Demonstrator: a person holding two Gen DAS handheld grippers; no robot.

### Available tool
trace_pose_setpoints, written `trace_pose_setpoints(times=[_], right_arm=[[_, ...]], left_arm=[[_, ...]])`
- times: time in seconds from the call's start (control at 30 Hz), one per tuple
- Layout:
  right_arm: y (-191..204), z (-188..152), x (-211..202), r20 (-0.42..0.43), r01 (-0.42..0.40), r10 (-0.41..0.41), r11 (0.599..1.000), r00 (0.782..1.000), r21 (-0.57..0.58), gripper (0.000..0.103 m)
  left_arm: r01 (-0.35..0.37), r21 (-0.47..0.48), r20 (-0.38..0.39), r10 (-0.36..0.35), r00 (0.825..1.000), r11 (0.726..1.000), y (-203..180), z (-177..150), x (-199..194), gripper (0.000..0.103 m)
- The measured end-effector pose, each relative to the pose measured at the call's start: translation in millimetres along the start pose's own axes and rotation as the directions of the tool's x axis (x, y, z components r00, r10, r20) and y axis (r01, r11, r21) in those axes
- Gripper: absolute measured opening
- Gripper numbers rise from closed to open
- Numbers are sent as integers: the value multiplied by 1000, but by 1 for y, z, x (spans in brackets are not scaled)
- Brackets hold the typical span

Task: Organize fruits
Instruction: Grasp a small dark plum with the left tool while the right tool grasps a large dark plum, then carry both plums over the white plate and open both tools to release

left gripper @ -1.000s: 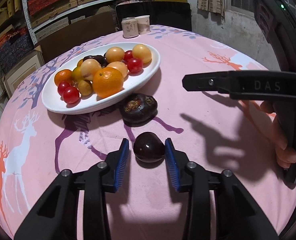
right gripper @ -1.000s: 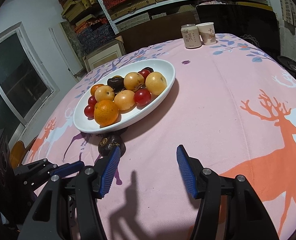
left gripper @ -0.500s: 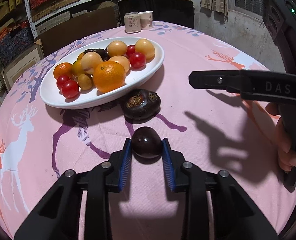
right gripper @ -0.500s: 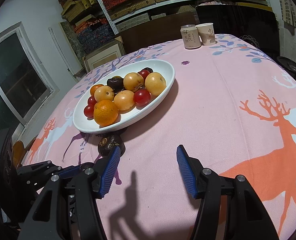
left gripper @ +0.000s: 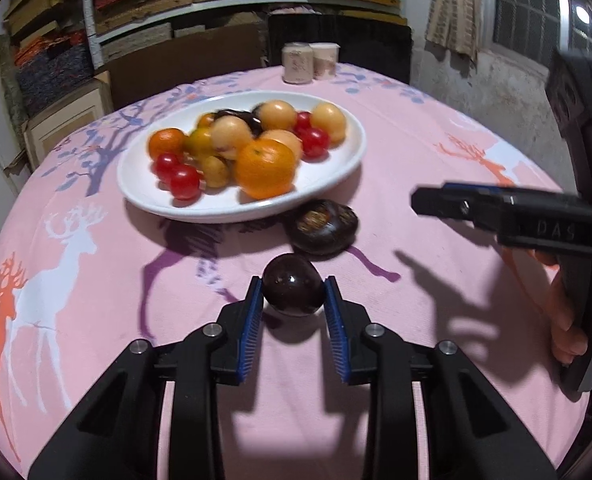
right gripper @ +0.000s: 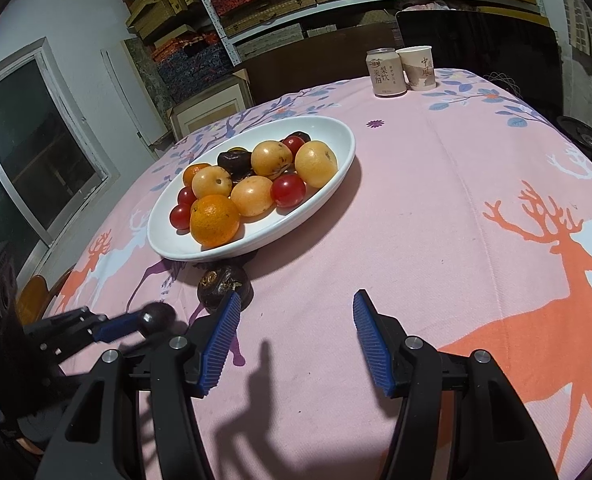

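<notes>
Held fruit: a small dark round plum-like fruit point(left gripper: 293, 289) sits between the blue pads of the left claw point(left gripper: 293, 300), both pads touching its sides; its shadow on the cloth suggests it is lifted just clear of the desk point(left gripper: 416, 152), though I cannot be sure.
Left claw: clenched on the dark fruit, low over the pink deer-print cloth, just in front of the plate.
Neighbour: a larger dark wrinkled fruit point(left gripper: 321, 226) lies on the cloth between the held fruit and the white oval plate point(left gripper: 336, 172), close to the plate's near rim.
Plate: holds an orange point(left gripper: 265, 167), cherry tomatoes, yellow loquat-like fruits and some dark ones; a bare patch shows at the near right.
Right claw: point(right gripper: 296, 334) spread wide with nothing between its pads, hovering over bare cloth to the right.
Doing it well: keep the squeeze light, since a round smooth fruit can squirt out forward; raise it high enough to pass over the wrinkled fruit and the rim; set it down on the bare patch, not against the orange, so nothing rolls.
Far edge: a drink can point(right gripper: 385, 72) and paper cup point(right gripper: 417, 68), well apart from the work.
Change since a second ago: the left pads then stood apart on either side of the fruit; now they grip it, and the plate sits lower and blurred in the left view, so the claw is moving up and forward. The right claw has barely shifted.
</notes>
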State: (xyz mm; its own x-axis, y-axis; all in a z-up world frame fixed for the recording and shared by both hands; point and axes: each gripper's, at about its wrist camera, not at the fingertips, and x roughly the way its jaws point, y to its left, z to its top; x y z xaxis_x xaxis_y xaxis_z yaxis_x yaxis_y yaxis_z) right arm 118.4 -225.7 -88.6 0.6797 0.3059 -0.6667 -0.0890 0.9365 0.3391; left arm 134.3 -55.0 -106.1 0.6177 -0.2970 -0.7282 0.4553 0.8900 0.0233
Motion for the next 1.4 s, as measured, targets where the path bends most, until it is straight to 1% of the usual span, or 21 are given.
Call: trace_pose_setpoints(times=[0.03,0.13,0.27,0.37,0.5,0.6,0.67,0.73,0.83,0.97,1.17,1.4], right_arm=[[2,0,1,-7,-8,8,1000,1000,-5,60],[15,-1,7,-38,-32,30,998,999,-46,60],[45,1,21,-65,15,-26,986,998,-167,60],[59,7,33,-77,30,-47,977,996,-213,60],[76,10,54,-109,75,-110,957,988,-280,60],[86,8,63,-115,92,-136,940,984,-329,59],[90,6,70,-133,101,-157,931,979,-351,47],[89,5,68,-126,98,-150,933,981,-346,47],[86,3,62,-130,67,-112,947,985,-315,46],[85,-1,54,-128,51,-94,952,987,-303,46],[80,-6,32,-113,22,-55,962,992,-274,46],[69,-10,13,-101,12,-37,970,994,-241,46]], left_arm=[[-1,-23,6,1,1000,1000,7,1,-2,30],[-47,-68,6,48,999,997,24,1,-4,30],[-72,-74,-7,72,997,995,28,1,0,30],[-78,-71,1,78,997,994,29,1,-3,30],[-78,-101,4,79,997,992,36,1,-3,30],[-72,-115,-2,73,997,991,40,2,-1,30],[-72,-116,-10,71,997,991,41,1,1,30],[-69,-112,-15,68,998,991,40,1,2,30],[-67,-103,-17,66,998,992,38,1,3,30],[-69,-101,-21,67,998,992,38,0,4,30],[-72,-109,-29,70,997,991,39,-1,7,30],[-82,-106,-26,79,997,991,39,-1,5,30]])
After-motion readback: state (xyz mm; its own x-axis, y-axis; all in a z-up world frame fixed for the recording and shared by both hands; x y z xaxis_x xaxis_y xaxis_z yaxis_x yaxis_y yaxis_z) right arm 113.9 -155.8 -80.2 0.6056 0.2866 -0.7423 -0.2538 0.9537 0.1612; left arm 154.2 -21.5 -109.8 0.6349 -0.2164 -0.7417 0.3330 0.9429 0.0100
